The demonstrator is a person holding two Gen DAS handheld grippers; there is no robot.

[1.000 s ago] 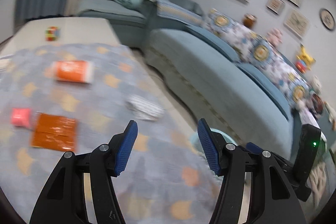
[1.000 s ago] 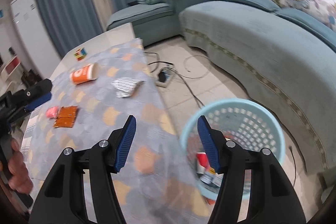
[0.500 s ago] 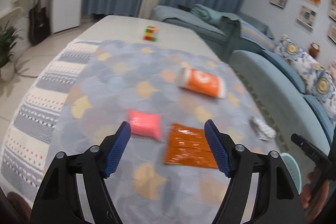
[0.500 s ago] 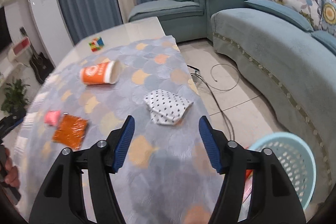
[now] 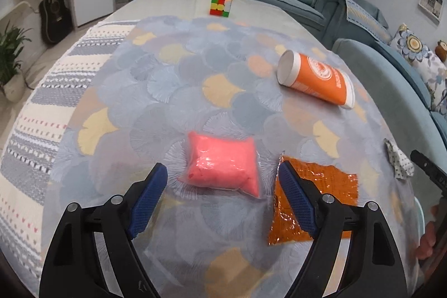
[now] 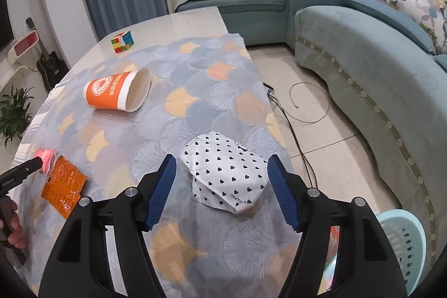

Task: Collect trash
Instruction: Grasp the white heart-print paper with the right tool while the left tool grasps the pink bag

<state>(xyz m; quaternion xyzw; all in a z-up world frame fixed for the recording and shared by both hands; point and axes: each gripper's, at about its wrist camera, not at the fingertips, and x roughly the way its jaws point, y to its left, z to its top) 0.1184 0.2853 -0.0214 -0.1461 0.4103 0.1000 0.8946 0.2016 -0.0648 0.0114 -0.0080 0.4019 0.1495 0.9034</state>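
Observation:
A pink packet lies on the patterned tablecloth, and my left gripper hovers over it. Its jaws are opening, with the packet between the tips and untouched. Just right of it lies a flat orange wrapper. My right gripper stands open around a crumpled white paper bag printed with black hearts, and the pads are clear of it. An orange paper cup lies on its side farther back. A light-blue trash basket stands on the floor at the lower right.
A colour cube sits on the bare tabletop beyond the cloth. A blue sofa curves along the right, with cables on the floor between it and the table edge. A guitar and a plant stand at the far left.
Both views swung from the sofa and basket onto the table and dropped closer. The left gripper came over the pink packet, the right over the white bag. Both jaws stand wider.

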